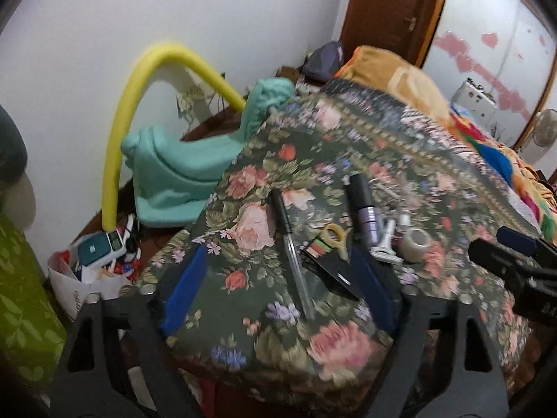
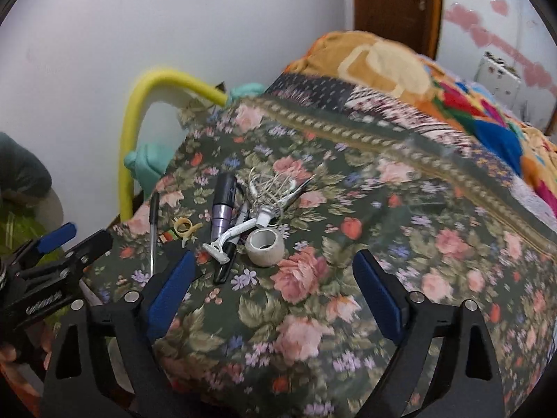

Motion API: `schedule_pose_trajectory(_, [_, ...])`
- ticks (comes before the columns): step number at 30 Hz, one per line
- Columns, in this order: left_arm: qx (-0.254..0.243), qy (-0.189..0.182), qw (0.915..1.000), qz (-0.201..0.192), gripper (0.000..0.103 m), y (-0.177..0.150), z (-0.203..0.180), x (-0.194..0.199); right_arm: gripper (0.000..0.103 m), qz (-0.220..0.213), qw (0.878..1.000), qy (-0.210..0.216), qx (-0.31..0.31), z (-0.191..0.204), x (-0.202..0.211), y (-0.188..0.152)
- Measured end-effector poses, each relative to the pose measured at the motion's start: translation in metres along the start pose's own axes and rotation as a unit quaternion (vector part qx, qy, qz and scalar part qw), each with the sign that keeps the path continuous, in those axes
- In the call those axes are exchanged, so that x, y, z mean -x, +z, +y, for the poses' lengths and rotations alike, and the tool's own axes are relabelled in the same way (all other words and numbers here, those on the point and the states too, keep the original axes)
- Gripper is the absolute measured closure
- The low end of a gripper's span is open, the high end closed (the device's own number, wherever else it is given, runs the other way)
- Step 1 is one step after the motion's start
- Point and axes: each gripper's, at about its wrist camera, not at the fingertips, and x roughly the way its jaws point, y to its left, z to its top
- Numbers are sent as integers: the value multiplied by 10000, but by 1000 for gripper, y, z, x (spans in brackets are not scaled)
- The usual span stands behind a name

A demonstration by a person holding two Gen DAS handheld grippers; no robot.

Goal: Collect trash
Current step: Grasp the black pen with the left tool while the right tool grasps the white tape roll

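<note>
Approach step: both the left gripper (image 1: 278, 289) and right gripper (image 2: 275, 296) hover spread wide, empty, over the bedspread (image 2: 348, 313) corner (pen (image 1: 292, 254) nearest); next, straddle and pinch it

Bedroom with white walls and a floral-covered bed

A white wall (image 1: 87, 52) backs the bed (image 2: 348, 209), spread with a dark floral cover. A brown wooden door (image 1: 390, 10) stands in the far corner, beside a wall patched with pink (image 1: 487, 45). An orange blanket (image 2: 376, 59) lies piled beyond.
</note>
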Motion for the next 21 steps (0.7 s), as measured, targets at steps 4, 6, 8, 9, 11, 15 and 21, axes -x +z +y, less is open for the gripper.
schedule_pose_trajectory(4, [39, 96, 9996, 248, 55, 4, 3, -29, 31, 327, 9992, 131, 199, 4, -34, 1])
schedule_pose_trajectory(6, [162, -6, 9992, 361, 62, 5, 6, -41, 36, 439, 9984, 289, 189, 3, -47, 1])
schedule_pose_trajectory(8, [321, -194, 9982, 457, 66, 5, 9, -49, 39, 545, 9974, 457, 148, 3, -59, 2])
schedule_pose_trajectory(9, [404, -286, 9975, 512, 67, 5, 10, -53, 39, 576, 9970, 500, 119, 2, -64, 3])
schedule_pose_trajectory(11, [484, -349, 9966, 564, 74, 6, 11, -59, 45, 607, 9968, 523, 27, 1, -71, 4])
schedule_pose_trajectory(15, [519, -425, 9959, 599, 79, 6, 13, -67, 56, 722, 9960, 499, -171, -3, -82, 6])
schedule_pose_trajectory(21, [454, -521, 9957, 623, 91, 8, 11, -72, 68, 710, 9961, 473, -228, -5, -85, 5])
